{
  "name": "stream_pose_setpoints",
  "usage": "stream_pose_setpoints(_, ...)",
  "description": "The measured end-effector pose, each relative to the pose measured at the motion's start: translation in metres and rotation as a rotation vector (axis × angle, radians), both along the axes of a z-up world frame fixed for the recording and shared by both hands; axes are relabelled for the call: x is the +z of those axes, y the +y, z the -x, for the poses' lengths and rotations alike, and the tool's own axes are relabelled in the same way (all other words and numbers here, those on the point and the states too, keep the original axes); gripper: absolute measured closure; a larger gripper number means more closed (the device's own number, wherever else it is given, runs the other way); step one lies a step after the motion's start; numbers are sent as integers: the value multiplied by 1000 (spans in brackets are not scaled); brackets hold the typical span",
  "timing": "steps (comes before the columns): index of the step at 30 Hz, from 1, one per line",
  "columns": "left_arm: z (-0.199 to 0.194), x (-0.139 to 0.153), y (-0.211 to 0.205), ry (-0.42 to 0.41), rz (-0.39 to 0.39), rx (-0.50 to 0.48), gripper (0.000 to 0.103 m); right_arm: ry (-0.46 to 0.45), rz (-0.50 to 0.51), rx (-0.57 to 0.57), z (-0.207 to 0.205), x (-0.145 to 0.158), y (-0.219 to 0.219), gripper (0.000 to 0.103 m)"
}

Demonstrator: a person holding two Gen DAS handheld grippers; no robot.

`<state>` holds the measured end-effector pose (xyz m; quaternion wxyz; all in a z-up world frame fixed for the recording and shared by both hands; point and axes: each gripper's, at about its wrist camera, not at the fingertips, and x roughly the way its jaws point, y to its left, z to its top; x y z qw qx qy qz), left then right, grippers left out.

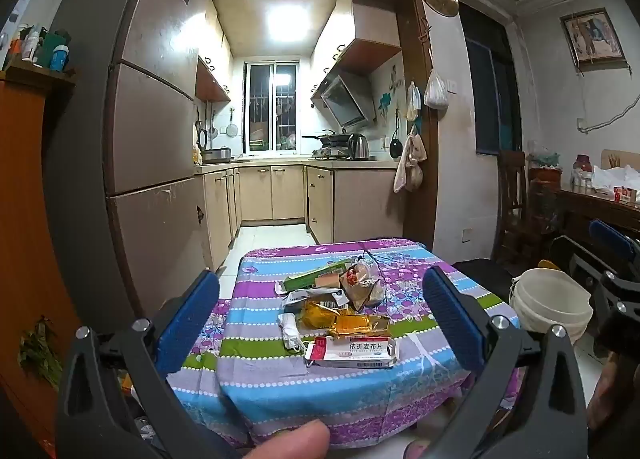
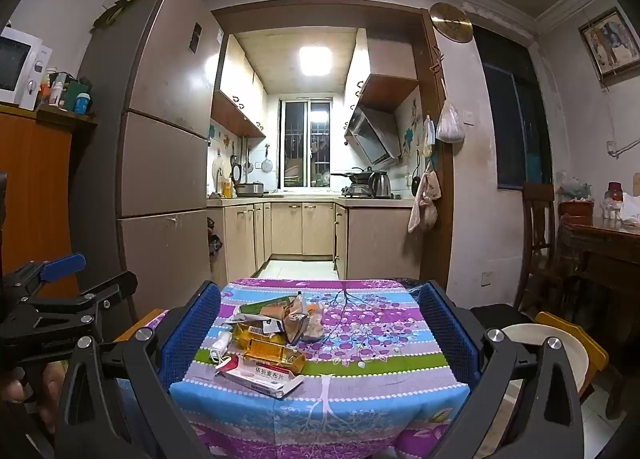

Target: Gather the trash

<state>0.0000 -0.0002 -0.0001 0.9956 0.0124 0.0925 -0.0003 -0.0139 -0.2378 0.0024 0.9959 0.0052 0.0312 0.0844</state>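
Observation:
A pile of trash lies on a small table with a striped floral cloth (image 1: 256,375) (image 2: 380,371). Nearest is a white and red medicine box (image 1: 352,352) (image 2: 262,375). Behind it lie yellow wrappers (image 1: 352,323) (image 2: 272,351), a crumpled white tissue (image 1: 290,329) (image 2: 220,343), a green box (image 1: 316,277) (image 2: 266,303) and a clear plastic bag (image 1: 362,281) (image 2: 296,319). My left gripper (image 1: 320,323) is open, back from the table's near edge and facing the pile. My right gripper (image 2: 320,339) is open, also short of the table, with the pile to its left.
A white bucket (image 1: 550,305) (image 2: 548,351) stands on the floor right of the table. A tall fridge (image 1: 156,131) (image 2: 160,163) is to the left, a wooden cabinet (image 1: 24,219) at far left, a chair (image 2: 538,235) and dark table (image 2: 608,243) at right. The kitchen lies beyond.

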Motion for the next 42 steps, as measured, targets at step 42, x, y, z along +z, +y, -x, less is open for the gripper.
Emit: stream_pose_setpoints(42, -2, -2, 4, 9, 7, -1, 5, 18, 0, 10, -1, -2, -2, 4)
